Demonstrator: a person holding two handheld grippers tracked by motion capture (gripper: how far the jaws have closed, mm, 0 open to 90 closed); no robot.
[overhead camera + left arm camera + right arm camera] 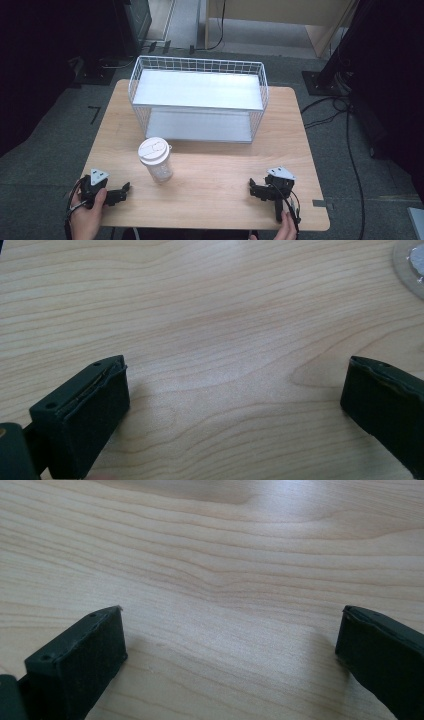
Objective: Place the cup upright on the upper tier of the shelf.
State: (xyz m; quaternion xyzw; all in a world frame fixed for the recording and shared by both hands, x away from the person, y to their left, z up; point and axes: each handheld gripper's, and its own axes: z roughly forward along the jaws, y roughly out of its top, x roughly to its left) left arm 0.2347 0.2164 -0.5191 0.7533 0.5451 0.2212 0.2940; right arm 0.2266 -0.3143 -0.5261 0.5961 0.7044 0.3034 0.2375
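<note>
One cup (156, 161) with a white lid, upright on the table (215, 195) near its middle, one white wire rack (198, 99) behind it, two grippers at the near edge, left gripper (126, 189) and right gripper (253, 189), both with jaws wide and empty.

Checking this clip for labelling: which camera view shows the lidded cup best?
The high view: the cup stands whole and upright on the table, in front of the wire rack. The left gripper view catches a sliver at its top right corner.
</note>
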